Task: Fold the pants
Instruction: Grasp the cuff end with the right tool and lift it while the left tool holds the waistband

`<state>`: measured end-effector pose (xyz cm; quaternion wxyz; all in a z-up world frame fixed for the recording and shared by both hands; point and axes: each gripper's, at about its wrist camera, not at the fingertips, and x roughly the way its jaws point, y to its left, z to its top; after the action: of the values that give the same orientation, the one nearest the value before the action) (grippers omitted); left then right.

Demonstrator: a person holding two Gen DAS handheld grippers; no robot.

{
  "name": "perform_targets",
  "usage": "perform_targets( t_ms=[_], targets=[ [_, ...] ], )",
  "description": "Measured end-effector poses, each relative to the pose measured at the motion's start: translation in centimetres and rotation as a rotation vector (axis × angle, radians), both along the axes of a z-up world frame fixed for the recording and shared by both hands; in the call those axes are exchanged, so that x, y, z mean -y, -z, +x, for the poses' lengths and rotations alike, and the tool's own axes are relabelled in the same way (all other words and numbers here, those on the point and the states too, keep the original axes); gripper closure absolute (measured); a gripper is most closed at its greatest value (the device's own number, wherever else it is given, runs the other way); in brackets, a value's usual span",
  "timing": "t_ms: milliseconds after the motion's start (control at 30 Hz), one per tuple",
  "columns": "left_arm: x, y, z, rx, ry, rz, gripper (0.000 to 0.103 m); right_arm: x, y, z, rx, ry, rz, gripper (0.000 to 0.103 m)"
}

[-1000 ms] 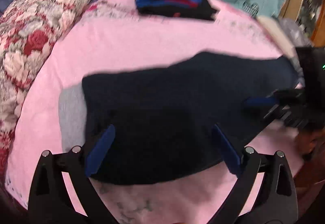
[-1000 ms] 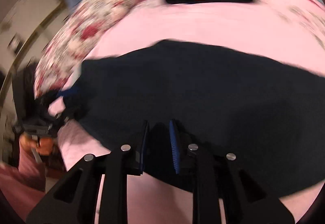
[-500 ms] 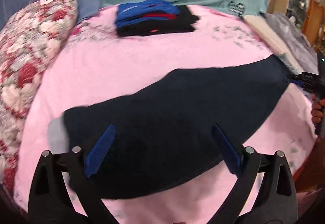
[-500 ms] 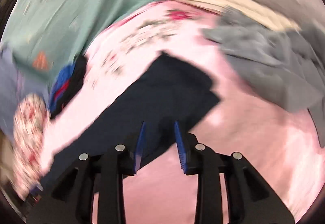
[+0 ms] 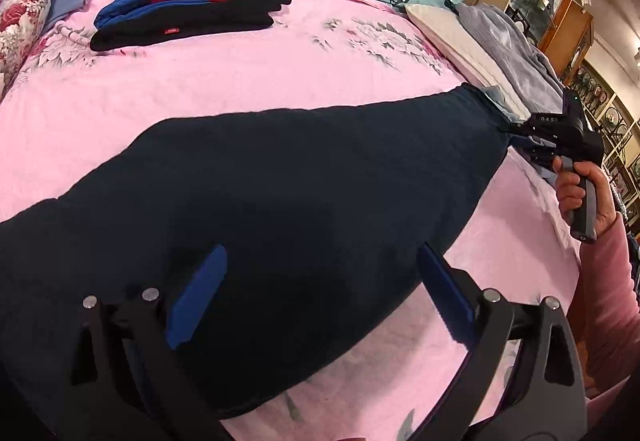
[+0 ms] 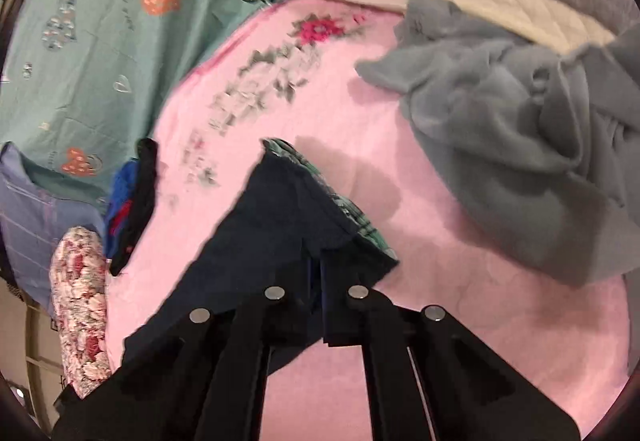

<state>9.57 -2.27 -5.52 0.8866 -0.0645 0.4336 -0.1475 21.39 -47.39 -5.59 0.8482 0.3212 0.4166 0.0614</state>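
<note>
Holding the far end taut looked like the key to this step. On the left of the bed [image 5: 248, 81], the left gripper [image 5: 320, 293] hovered over the dark navy pants [image 5: 300, 181] with its blue fingers [image 5: 198, 297] released and spread wide, nothing between them. The pants lay stretched across the pink bedspread, one end under that gripper, the other reaching right. There the right gripper [image 6: 320, 277] had its fingers clenched on the edge of the pants, where a green plaid lining showed. A hand [image 5: 580, 193] in a pink sleeve held its handle.

To fold well, I judged the left gripper should take the near end squarely, so both ends could lift together and the cloth stay flat and unwrinkled as one end is laid over the other.

Counted: one pair of pants in work, two grippers, one stack of folded clothes [image 5: 188, 9] at the far side, one floral pillow [image 5: 20, 17], one crumpled grey garment [image 6: 520, 145] at the right.
</note>
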Motion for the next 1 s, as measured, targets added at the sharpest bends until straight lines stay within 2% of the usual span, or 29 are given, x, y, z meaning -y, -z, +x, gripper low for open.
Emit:
perform_targets(
  t_ms=[100, 200, 267, 300, 333, 367, 400, 467, 533, 600, 767, 800, 833, 867, 900, 933, 1000],
  targets=[
    [-0.2, 0.3, 0.3, -0.020, -0.009, -0.014, 0.006, 0.1, 0.0, -1.5, 0.001, 0.020, -0.008, 0.100],
    [-0.7, 0.4, 0.6, -0.032, -0.009, -0.056, 0.006, -0.1, 2.0, -1.0, -0.044, 0.010, -0.054, 0.095],
    [-0.9, 0.7, 0.9, -0.049, -0.010, -0.070, 0.006, 0.2, 2.0, -1.1, -0.046, 0.007, -0.032, 0.086],
    [-0.9, 0.7, 0.9, -0.050, -0.009, -0.074, 0.006, 0.4, 1.5, -1.5, -0.067, 0.039, -0.046, 0.069],
    [-0.9, 0.7, 0.8, -0.048, -0.006, -0.076, 0.006, 0.7, 0.8, -2.1, -0.071, 0.095, -0.072, 0.064],
    [-0.9, 0.6, 0.7, -0.046, -0.006, -0.078, 0.006, 0.9, -0.3, -3.0, -0.043, 0.152, -0.087, 0.064],
    [-1.0, 0.6, 0.6, -0.043, -0.008, -0.084, 0.006, 0.6, -1.2, -3.5, -0.004, 0.163, -0.088, 0.064],
    [-1.0, 0.6, 0.6, -0.044, -0.009, -0.092, 0.006, -1.2, -2.8, -3.1, 0.072, 0.090, -0.070, 0.064],
    [-0.9, 0.7, 0.8, -0.048, -0.005, -0.094, 0.005, -4.0, -3.3, -1.3, 0.115, -0.071, -0.031, 0.063],
    [-0.6, 0.7, 0.7, -0.047, 0.000, -0.081, 0.004, -6.9, -3.0, 0.7, 0.108, -0.209, -0.007, 0.062],
    [-0.6, 0.8, 0.7, -0.046, -0.002, -0.071, 0.004, -16.8, -0.2, 5.1, 0.054, -0.642, 0.026, 0.062],
    [-0.6, 0.7, 0.7, -0.045, -0.003, -0.074, 0.004, -17.7, 0.3, 5.1, 0.042, -0.683, 0.009, 0.062],
    [-0.7, 0.8, 0.7, -0.045, -0.004, -0.077, 0.004, -18.3, 0.9, 5.7, 0.025, -0.708, -0.039, 0.063],
    [-0.8, 0.8, 0.7, -0.045, -0.007, -0.079, 0.004, -17.8, 1.4, 6.2, 0.028, -0.708, -0.036, 0.065],
    [-0.8, 0.8, 0.6, -0.045, -0.011, -0.080, 0.004, -16.7, 1.7, 6.7, 0.029, -0.703, 0.029, 0.066],
    [-0.8, 0.8, 0.6, -0.045, -0.012, -0.080, 0.004, -14.2, 2.0, 7.4, 0.021, -0.645, 0.105, 0.066],
    [-0.9, 0.7, 0.5, -0.044, -0.011, -0.084, 0.004, -9.8, 1.8, 8.1, 0.058, -0.504, 0.111, 0.065]
  ],
)
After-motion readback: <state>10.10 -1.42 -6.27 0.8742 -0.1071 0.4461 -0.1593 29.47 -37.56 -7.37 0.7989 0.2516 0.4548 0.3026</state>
